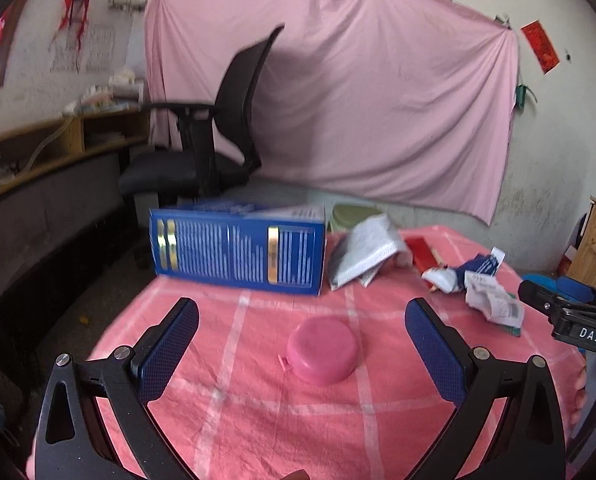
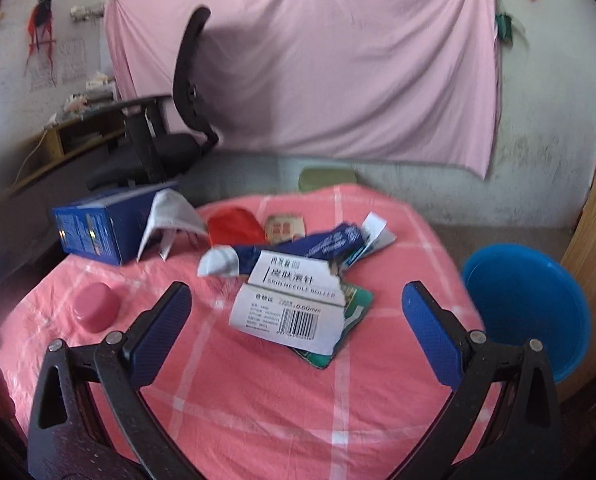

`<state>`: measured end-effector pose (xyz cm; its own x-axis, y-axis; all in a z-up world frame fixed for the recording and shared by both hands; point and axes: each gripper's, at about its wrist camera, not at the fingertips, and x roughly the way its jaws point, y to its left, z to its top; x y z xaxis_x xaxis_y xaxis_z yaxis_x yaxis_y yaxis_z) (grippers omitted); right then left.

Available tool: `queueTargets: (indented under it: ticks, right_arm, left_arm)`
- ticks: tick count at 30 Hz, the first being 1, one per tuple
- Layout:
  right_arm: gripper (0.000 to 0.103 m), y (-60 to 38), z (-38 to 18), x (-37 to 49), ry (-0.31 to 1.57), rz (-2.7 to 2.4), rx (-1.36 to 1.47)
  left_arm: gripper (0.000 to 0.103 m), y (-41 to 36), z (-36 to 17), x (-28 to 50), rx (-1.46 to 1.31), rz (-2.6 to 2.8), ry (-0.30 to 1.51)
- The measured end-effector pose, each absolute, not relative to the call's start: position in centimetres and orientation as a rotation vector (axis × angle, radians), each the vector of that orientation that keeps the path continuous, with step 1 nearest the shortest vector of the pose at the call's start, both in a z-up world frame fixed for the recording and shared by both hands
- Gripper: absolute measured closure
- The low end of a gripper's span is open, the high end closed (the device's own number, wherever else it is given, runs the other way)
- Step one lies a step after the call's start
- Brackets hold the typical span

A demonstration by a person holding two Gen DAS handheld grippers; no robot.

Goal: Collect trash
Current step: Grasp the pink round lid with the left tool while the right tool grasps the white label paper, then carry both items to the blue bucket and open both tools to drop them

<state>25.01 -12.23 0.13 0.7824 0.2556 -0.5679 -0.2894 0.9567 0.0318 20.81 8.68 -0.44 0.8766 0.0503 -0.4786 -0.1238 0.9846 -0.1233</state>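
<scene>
Left gripper [image 1: 301, 322]: fingers spread wide, empty, hovering over the pink cap [image 1: 322, 350] on the desk [image 1: 258, 420].
Blue box [image 1: 238, 250]: far left edge.
Trash pile [image 2: 294, 300]: mid-desk, flattened cartons and wrappers.
Right gripper [image 2: 298, 326]: fingers spread, empty, facing the pile.
Blue basin [image 2: 529, 308]: right, beside the desk.

The tablecloth [image 2: 258, 400] is salmon pink, crossed by a white check. A solid pink bowl [image 1: 322, 350] sits upside down on it. At the far left lies a royal-blue carton [image 1: 238, 252] with white print and gold bands. The flattened box [image 2: 294, 304] is white with black lettering and a barcode, over green packaging. At the right is a bright blue basin [image 2: 525, 308]. Both grippers' pads [image 2: 162, 332] are dark blue, on black frames.
</scene>
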Motion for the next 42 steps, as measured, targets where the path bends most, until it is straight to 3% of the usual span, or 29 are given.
queueTargets:
  ticks: [14,17,18,20,22,34,42]
  right_arm:
    - [0.0,-10.8,-2.6,28.8,0.804,0.293,-0.077]
    - [0.0,-10.6,-2.9,29.0,0.82,0.302,-0.067]
    - [0.0,-10.5,-2.9,29.0,0.825,0.305,-0.066]
    - [0.0,-10.5,-3.0,29.0,0.831,0.313,-0.065]
    - [0.001,-10.5,-3.0,28.9,0.834,0.317,-0.06]
    - [0.005,-11.9,-2.0,26.3,0.772,0.38,-0.006]
    - [0.005,-13.6,1.1,22.5,0.538,0.455,0.055]
  left_arm:
    - [0.006,8.4,-4.6,25.5,-0.126,0.042,0.754]
    - [0.019,8.4,-5.2,26.1,-0.129,0.041,0.789]
    - [0.028,8.3,-5.5,26.5,-0.129,0.042,0.806]
    - [0.032,8.3,-6.0,26.7,-0.122,0.047,0.823]
    - [0.045,8.0,-6.1,26.6,-0.109,0.031,0.819]
    - [0.045,5.9,-5.4,25.4,-0.139,-0.028,0.773]
    - [0.045,4.0,-1.1,23.6,-0.215,-0.059,0.577]
